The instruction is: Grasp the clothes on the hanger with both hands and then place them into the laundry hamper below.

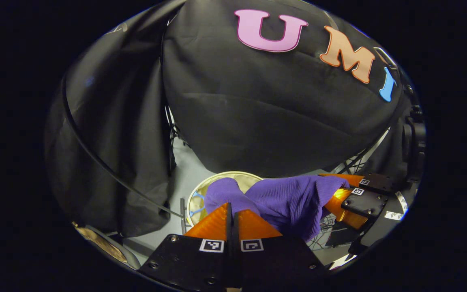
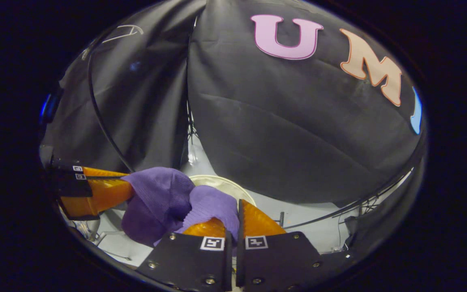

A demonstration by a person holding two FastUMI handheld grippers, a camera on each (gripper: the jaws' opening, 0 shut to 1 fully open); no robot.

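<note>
A: Left gripper (image 1: 232,211), in the left gripper view?
B: Jaws pressed together, a fold of the purple garment (image 1: 282,200) pinched between the fingers (image 1: 213,223).
A: Right gripper (image 2: 237,209), in the right gripper view?
B: Nearly closed too, clamped on purple cloth (image 2: 211,205), fabric draped over one finger (image 2: 203,229) and squeezed in the narrow gap.
A: And the garment overall?
B: Stretched and bunched between both grippers, held in the air, sagging in the middle. Ribbed knit, purple.
A: Seen across from each other?
B: Yes. Right gripper (image 1: 341,190) at the right of the left gripper view, buried in the far end of the cloth. Left gripper (image 2: 126,184) at the left of the right gripper view, tips hidden in the fabric there.
A: Hamper?
B: Round laundry hamper (image 1: 217,178) with a pale rim, below and just behind the garment, partly covered by it. Same rim (image 2: 227,182) peeking out past the cloth in the right gripper view.
A: Surroundings?
B: Pale floor (image 1: 185,170) beneath, a thin dark cable (image 1: 95,156) curving along the black cloth wall.
</note>
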